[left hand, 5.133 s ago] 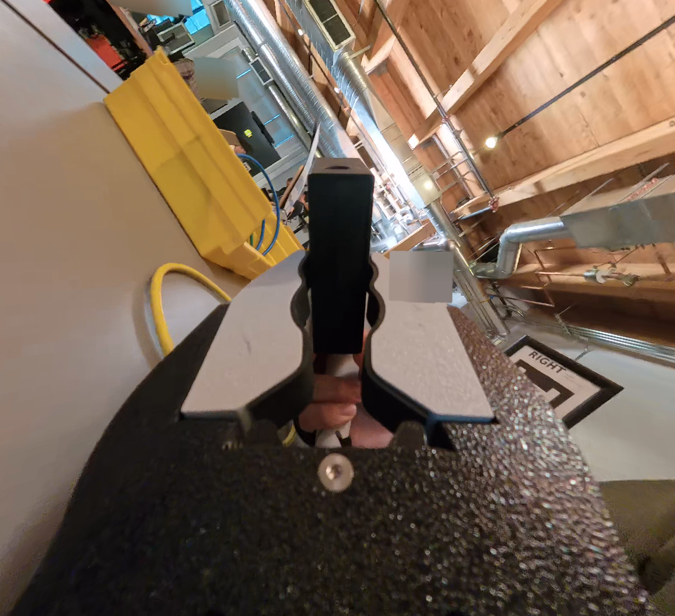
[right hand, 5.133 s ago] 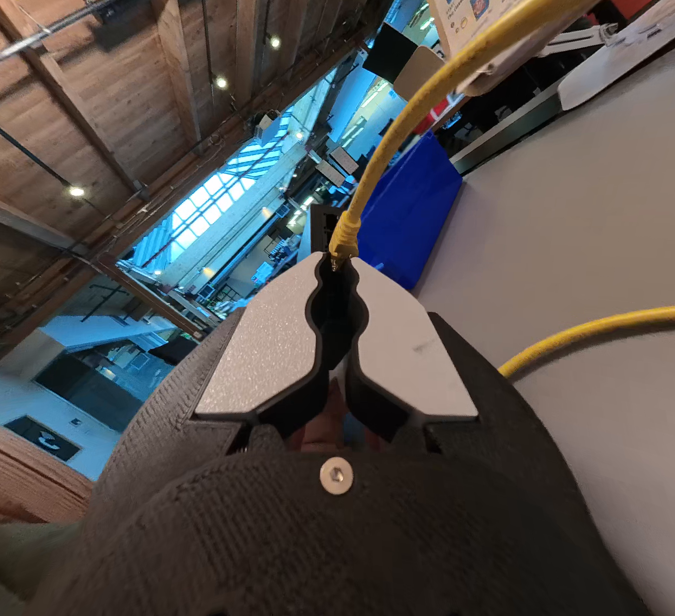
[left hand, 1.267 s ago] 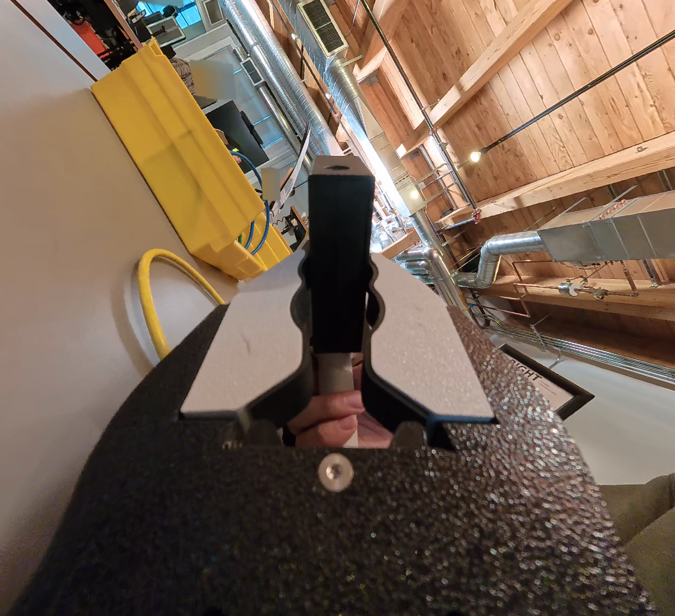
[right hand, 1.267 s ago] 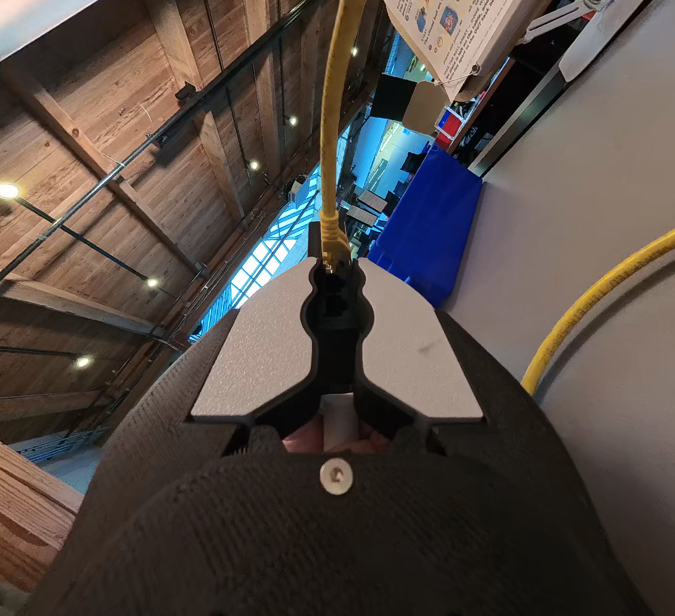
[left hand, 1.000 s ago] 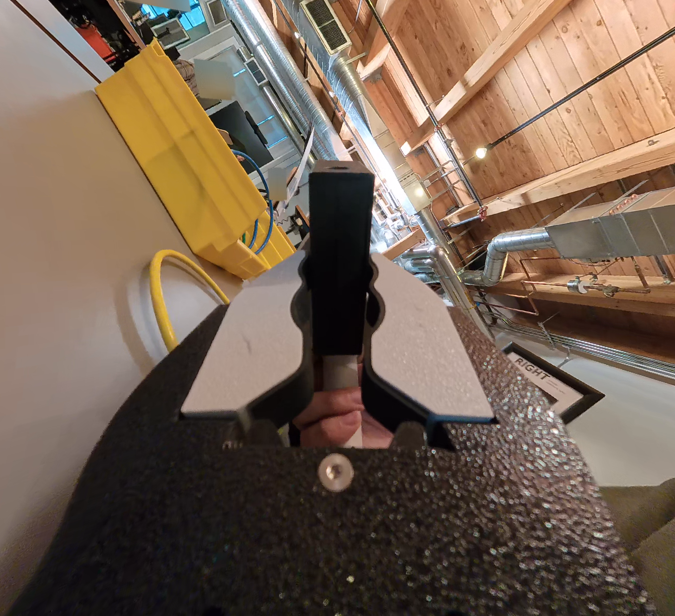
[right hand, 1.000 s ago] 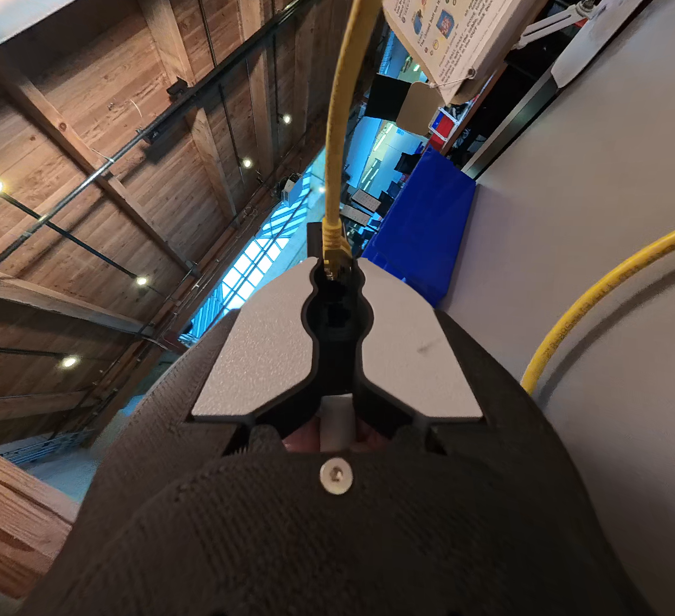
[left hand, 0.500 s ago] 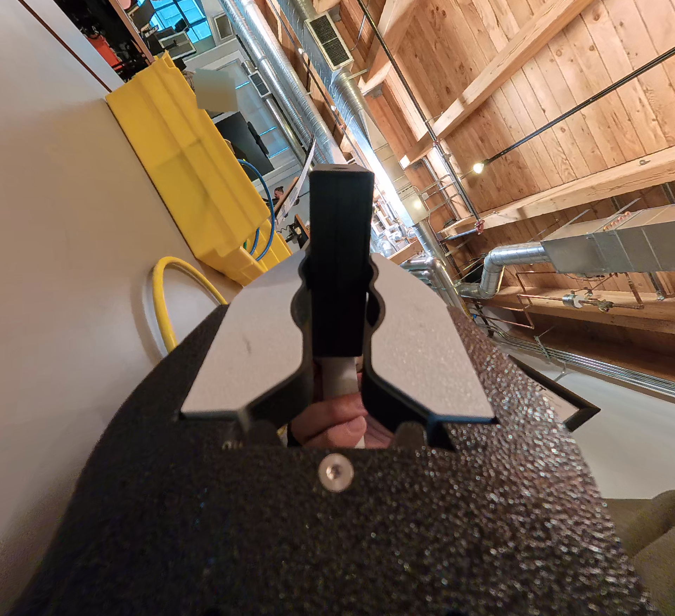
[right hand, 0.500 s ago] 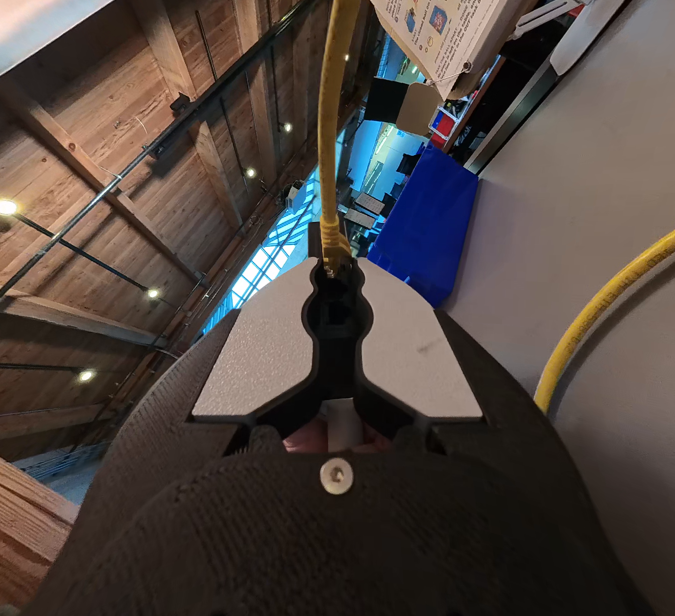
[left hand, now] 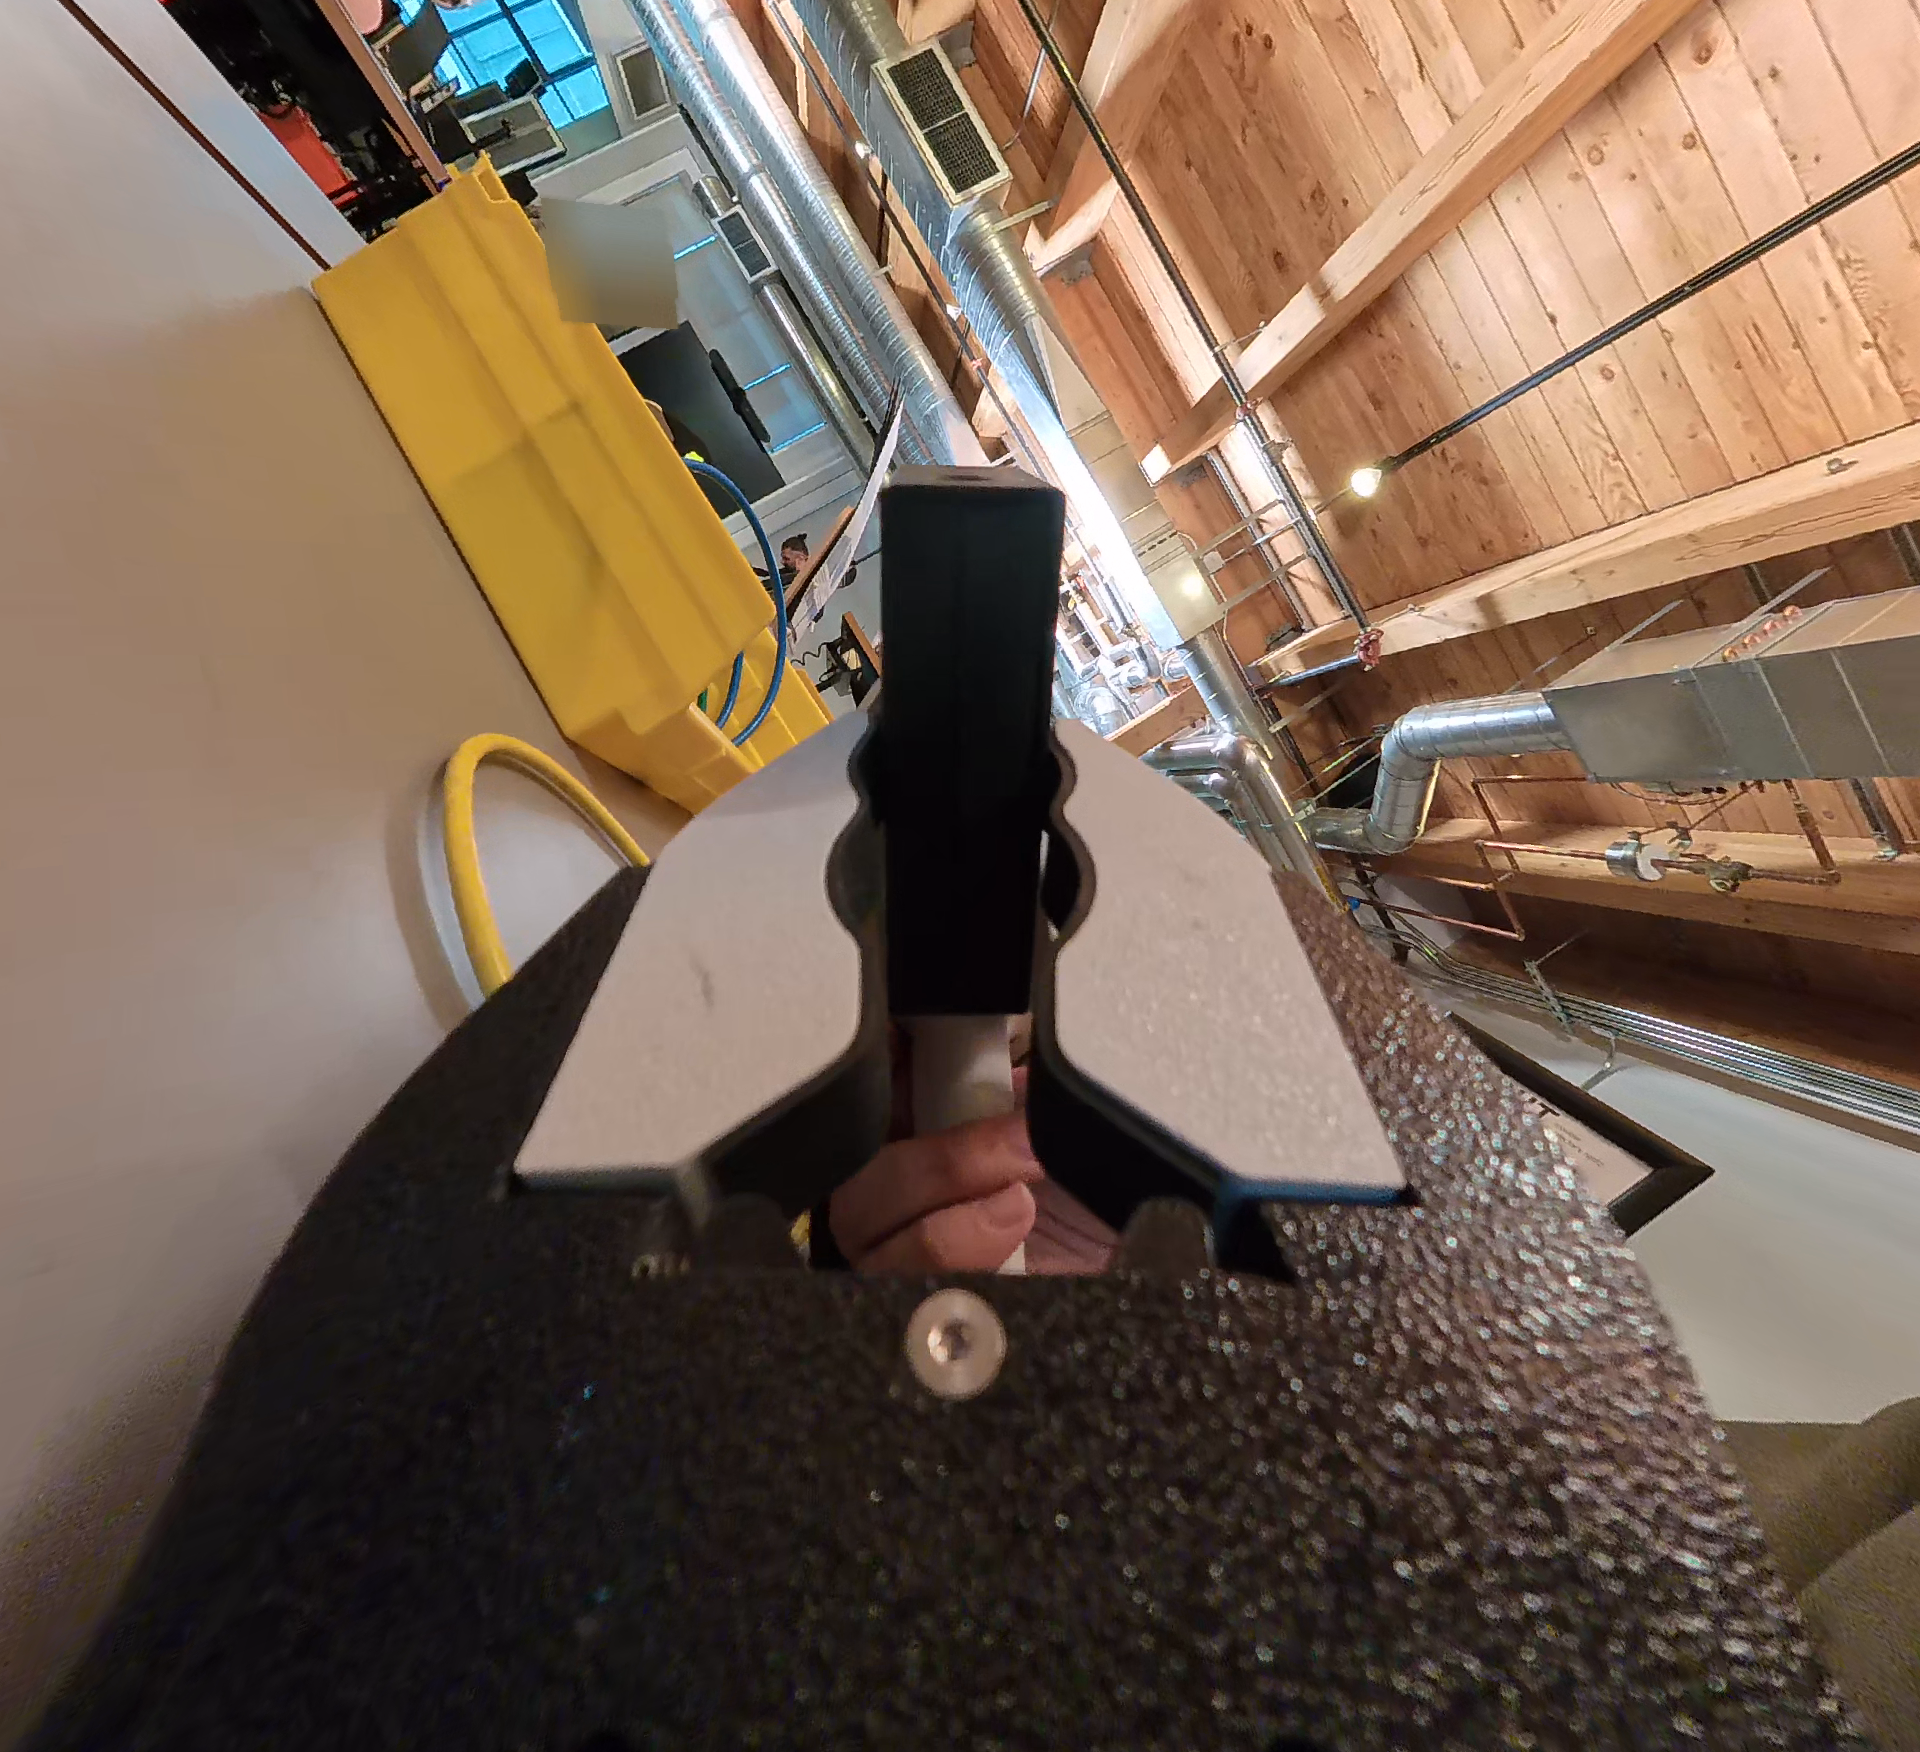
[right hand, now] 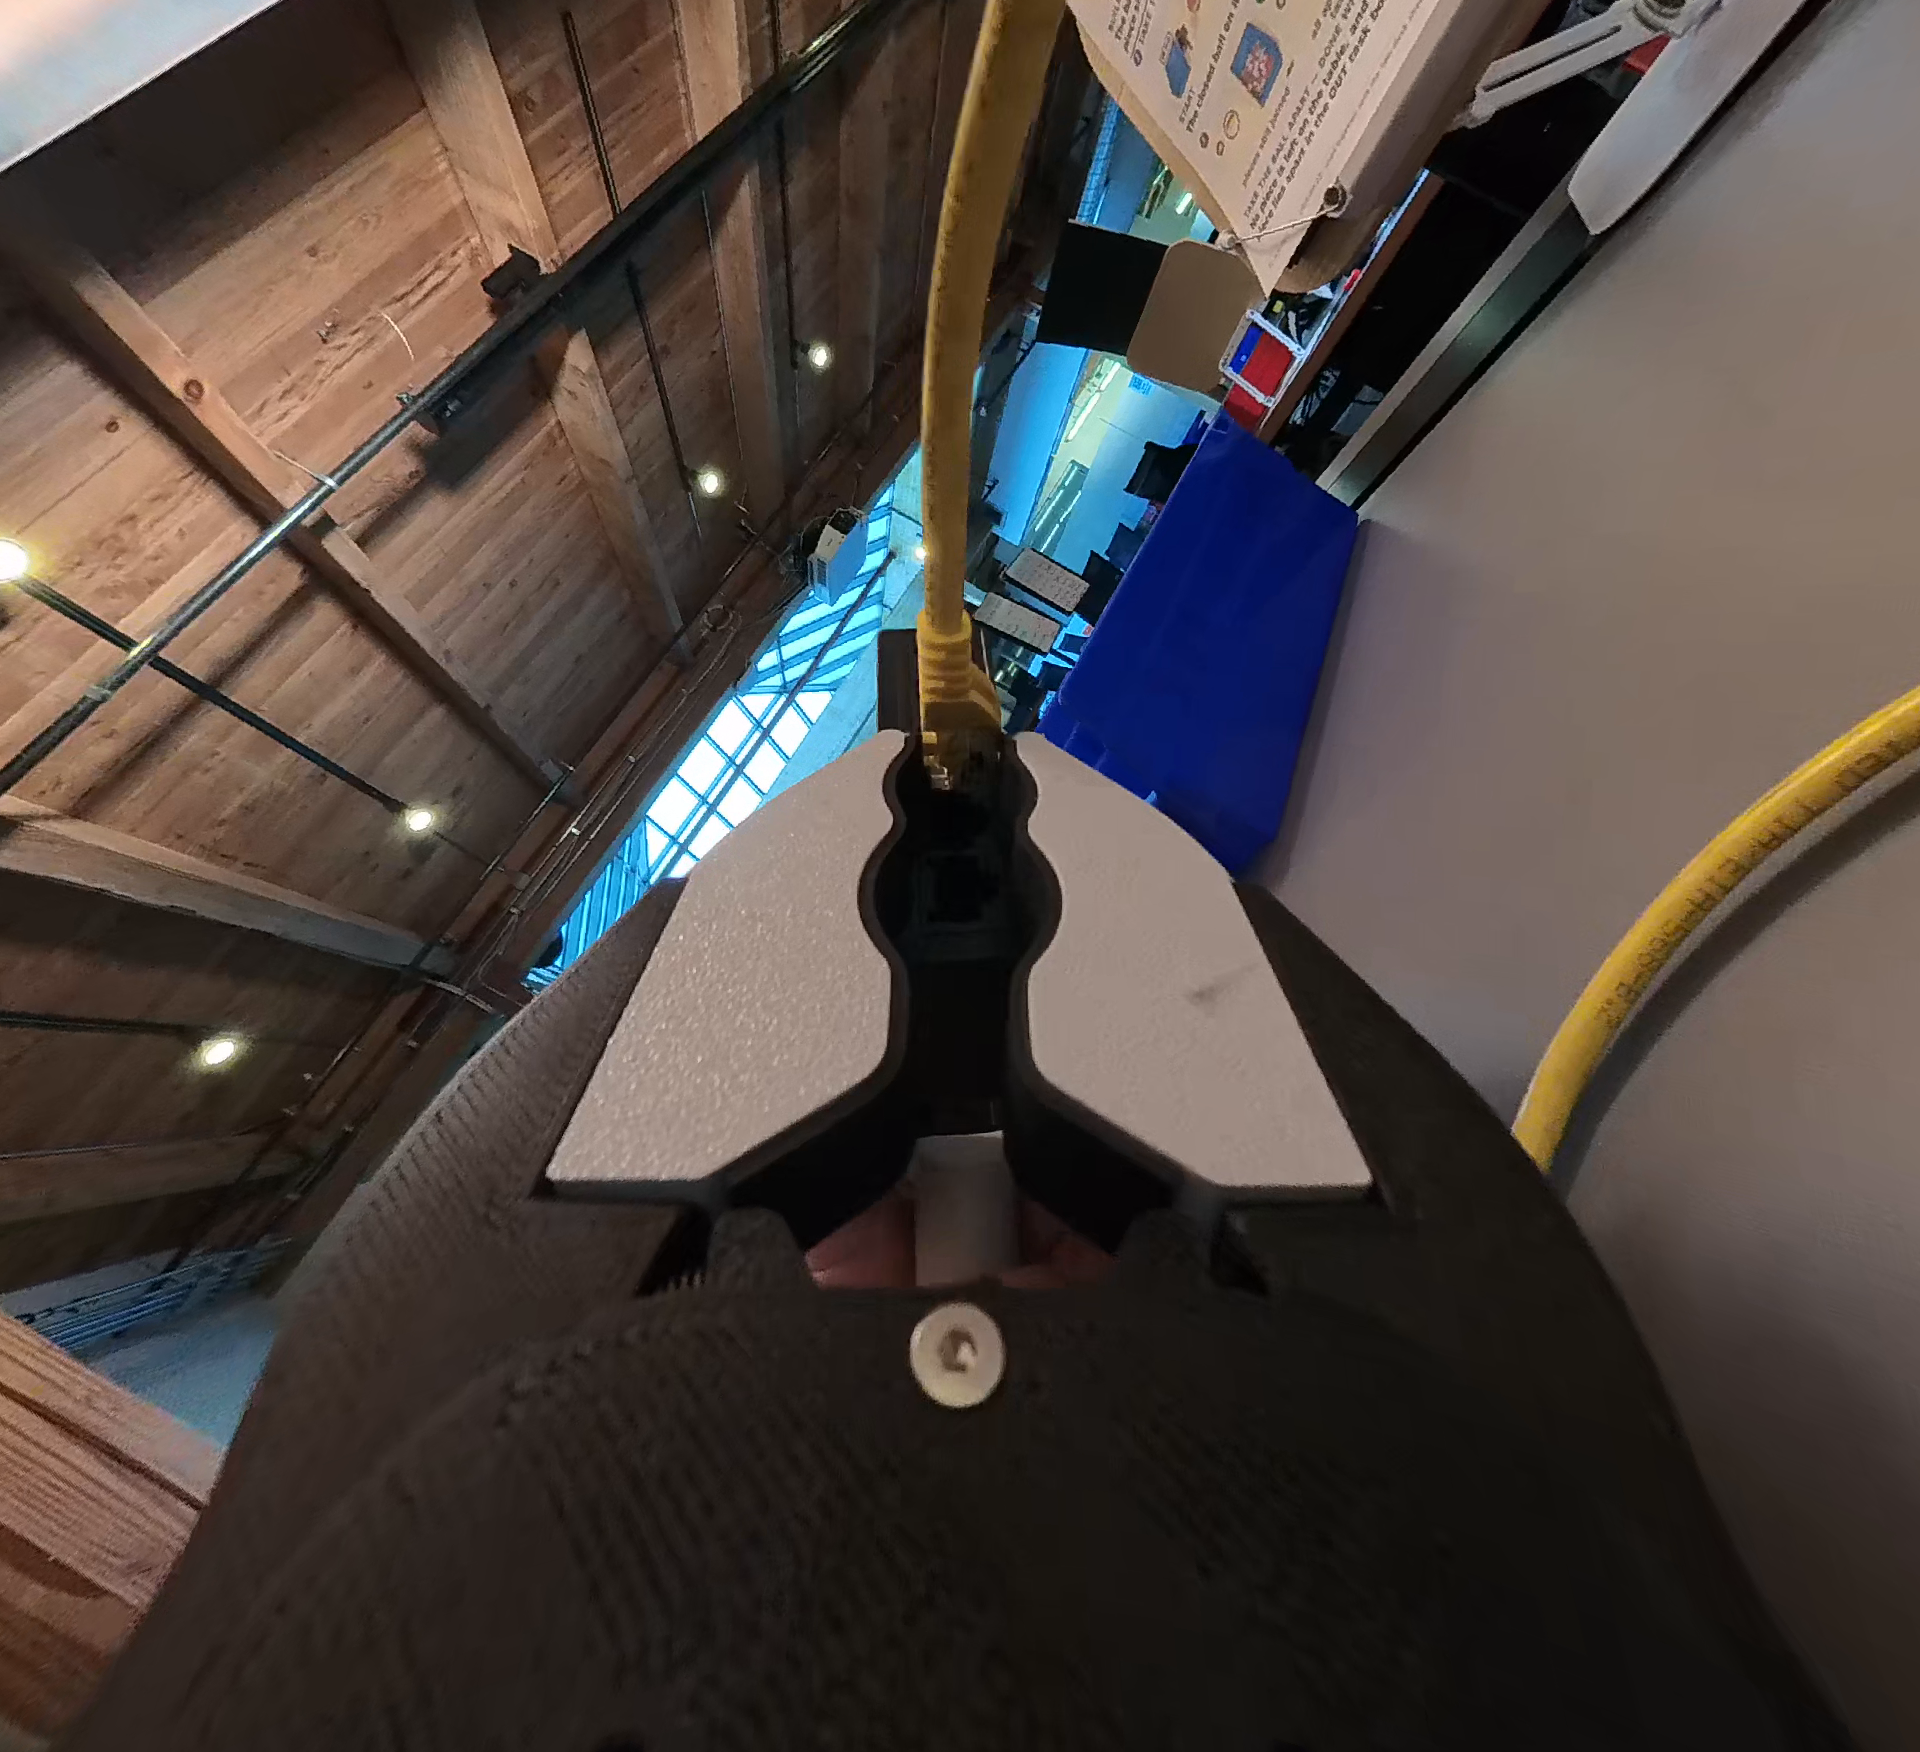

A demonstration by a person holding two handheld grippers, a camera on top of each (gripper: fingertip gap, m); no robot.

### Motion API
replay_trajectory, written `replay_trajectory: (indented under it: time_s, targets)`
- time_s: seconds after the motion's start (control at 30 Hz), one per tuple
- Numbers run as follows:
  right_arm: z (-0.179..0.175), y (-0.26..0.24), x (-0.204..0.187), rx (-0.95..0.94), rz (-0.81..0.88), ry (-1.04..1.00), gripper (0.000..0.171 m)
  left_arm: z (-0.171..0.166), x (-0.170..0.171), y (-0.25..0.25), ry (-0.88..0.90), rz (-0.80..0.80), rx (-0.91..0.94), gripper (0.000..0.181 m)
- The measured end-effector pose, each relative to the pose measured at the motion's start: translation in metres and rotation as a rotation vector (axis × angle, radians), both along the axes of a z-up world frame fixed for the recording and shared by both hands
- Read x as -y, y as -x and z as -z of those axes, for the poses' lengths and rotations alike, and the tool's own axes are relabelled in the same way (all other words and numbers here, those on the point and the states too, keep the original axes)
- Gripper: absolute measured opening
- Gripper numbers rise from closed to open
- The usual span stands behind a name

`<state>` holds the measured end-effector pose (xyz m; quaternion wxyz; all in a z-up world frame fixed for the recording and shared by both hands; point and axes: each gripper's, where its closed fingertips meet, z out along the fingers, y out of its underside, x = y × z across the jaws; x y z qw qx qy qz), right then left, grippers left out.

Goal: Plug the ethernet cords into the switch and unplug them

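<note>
Two grippers: both are clamping one black switch (left hand: pixel 966 767).
Left gripper (left hand: pixel 961 829): squeezing its plain end, frame centre.
Right gripper (right hand: pixel 956 829): pinching the port end.
Yellow cord (right hand: pixel 961 331): sitting plugged in, running to the frame's top.

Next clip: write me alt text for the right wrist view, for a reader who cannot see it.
The right claw is shut on a black switch, with a yellow ethernet cord plugged into its far end and rising out of frame. A blue bin sits on the grey table beyond, under a wooden ceiling.

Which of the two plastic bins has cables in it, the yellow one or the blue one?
The yellow plastic bin in the left wrist view: thin blue cables loop inside it. The blue plastic bin shows none.
</note>
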<state>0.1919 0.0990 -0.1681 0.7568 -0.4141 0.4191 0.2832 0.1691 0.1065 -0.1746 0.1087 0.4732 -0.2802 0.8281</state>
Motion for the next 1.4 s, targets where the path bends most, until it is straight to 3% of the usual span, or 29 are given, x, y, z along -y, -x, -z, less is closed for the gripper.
replay_trajectory:
  time_s: [0.63,0.77,1.2,1.27,1.4]
  targets:
    - [0.002,-0.001,0.0,-0.02,-0.007,-0.012,0.013,0.002,0.001,-0.001,-0.013,-0.006,-0.009,0.027]
    - [0.006,-0.002,-0.001,-0.015,0.023,0.061,0.013,0.004,0.0,-0.002,-0.015,-0.018,-0.028,0.026]
    - [-0.007,-0.013,0.012,0.095,0.041,0.069,0.007,0.001,-0.005,-0.001,-0.013,-0.015,0.004,0.027]
    - [0.0,-0.015,0.011,0.148,0.023,0.179,0.007,0.0,-0.01,-0.002,0.014,-0.011,0.001,0.026]
    - [-0.009,-0.004,0.012,0.217,-0.036,0.211,0.008,0.0,-0.01,-0.002,-0.012,-0.026,0.007,0.027]
